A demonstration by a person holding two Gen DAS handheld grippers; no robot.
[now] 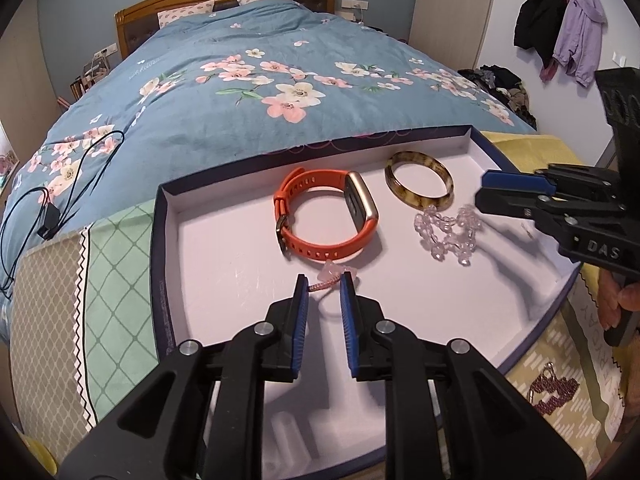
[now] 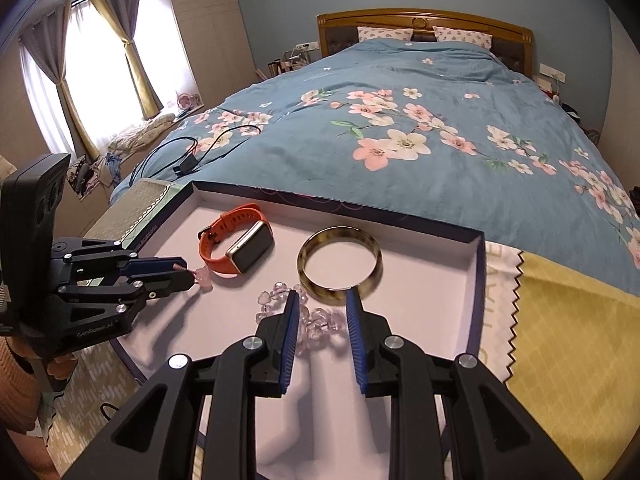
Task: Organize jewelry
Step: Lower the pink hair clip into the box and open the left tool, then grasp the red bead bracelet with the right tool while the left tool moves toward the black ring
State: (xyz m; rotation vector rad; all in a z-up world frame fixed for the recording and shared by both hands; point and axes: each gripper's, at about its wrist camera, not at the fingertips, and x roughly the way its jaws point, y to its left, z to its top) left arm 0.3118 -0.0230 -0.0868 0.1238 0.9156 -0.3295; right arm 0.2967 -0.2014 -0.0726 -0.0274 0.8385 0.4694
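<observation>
the pink charm piece [image 1: 334, 274], a small pale stone on a short glittery cord, lies on the white floor of the tray [image 1: 200, 264], just in front of the orange watch [image 1: 320, 212] and touching or nearly touching its strap. it looks light and limp: the cord will flop and drag, and the little stone may be brittle and slick, so the cord near the stone seems the surer place to pinch. the left gripper [image 1: 325, 282] has its blue pads spread apart on either side of the cord end, not pressing it. in the right wrist view the same tool looks nearly closed around the cord, so whether the pads touch it i cannot tell for certain.

to the right of the watch rests the tortoiseshell bangle [image 2: 340, 266], stiff and smooth, likely to slip unless taken across its band. just in front of it is the clear bead bracelet [image 2: 316, 320], loose, probably slippery. the right gripper [image 2: 322, 300] hovers over those beads with jaws apart, holding nothing. the tray sits on patterned cloths at the foot of the bed [image 2: 400, 120]; a dark red chain [image 1: 554, 394] lies outside the tray on the yellow cloth.
</observation>
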